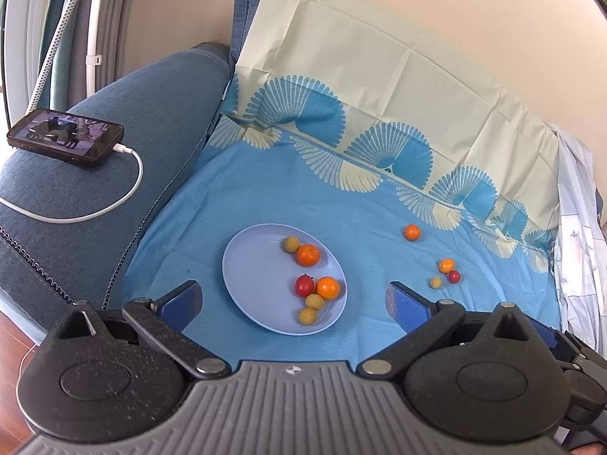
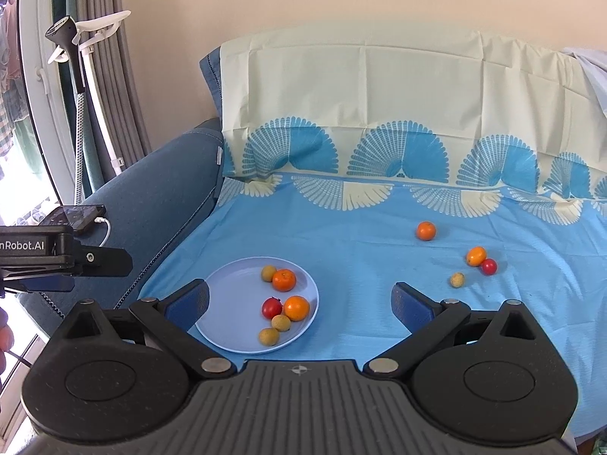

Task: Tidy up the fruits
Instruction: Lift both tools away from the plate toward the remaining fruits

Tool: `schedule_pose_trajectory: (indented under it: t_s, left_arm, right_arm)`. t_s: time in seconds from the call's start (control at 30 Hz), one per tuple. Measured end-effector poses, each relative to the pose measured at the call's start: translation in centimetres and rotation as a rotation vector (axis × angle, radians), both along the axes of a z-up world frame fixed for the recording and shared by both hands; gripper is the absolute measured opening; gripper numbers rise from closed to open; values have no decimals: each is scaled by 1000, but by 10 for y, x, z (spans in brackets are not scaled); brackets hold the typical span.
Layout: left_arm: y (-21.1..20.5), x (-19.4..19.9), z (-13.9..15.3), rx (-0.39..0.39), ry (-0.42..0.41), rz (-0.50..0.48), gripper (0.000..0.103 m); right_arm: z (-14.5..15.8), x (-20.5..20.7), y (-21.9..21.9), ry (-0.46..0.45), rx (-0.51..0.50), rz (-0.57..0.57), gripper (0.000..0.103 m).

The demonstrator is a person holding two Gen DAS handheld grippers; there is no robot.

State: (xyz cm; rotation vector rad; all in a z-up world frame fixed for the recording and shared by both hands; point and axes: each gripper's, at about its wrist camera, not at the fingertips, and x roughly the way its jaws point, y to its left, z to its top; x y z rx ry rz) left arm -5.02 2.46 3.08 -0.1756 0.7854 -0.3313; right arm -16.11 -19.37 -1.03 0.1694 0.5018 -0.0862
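Observation:
A pale blue plate (image 1: 250, 265) (image 2: 231, 295) lies on the blue sheet and holds several fruits: two oranges (image 1: 307, 254) (image 2: 283, 279), a red fruit (image 1: 304, 284) (image 2: 272, 307) and small tan fruits (image 1: 307, 316) (image 2: 269, 336). Loose on the sheet to the right lie an orange (image 1: 412, 232) (image 2: 426, 230), a smaller orange fruit (image 1: 446, 265) (image 2: 476, 255), a red fruit (image 1: 454, 276) (image 2: 489, 266) and a tan fruit (image 1: 435, 282) (image 2: 457, 279). My left gripper (image 1: 294, 297) is open and empty above the plate's near side. My right gripper (image 2: 299, 301) is open and empty, just right of the plate.
The sheet covers a blue sofa; its armrest (image 1: 125, 144) on the left carries a phone (image 1: 66, 137) on a white charging cable (image 1: 114, 204). A cream patterned cloth (image 2: 379, 87) hangs over the backrest. The left gripper's body (image 2: 57, 261) shows at the right wrist view's left edge.

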Motion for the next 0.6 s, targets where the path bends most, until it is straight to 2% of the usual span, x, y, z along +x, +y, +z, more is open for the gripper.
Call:
schedule_pose_trajectory:
  t_s: [0.37,0.6]
  left_arm:
    - [-1,1,1,6,-6,7,103]
    - [-19,10,-2,26,5,-11,103]
  right_arm:
    - [-1,-2,-2,-1,3,-9,102]
    - [-9,-3,-16,7,19,-38,102]
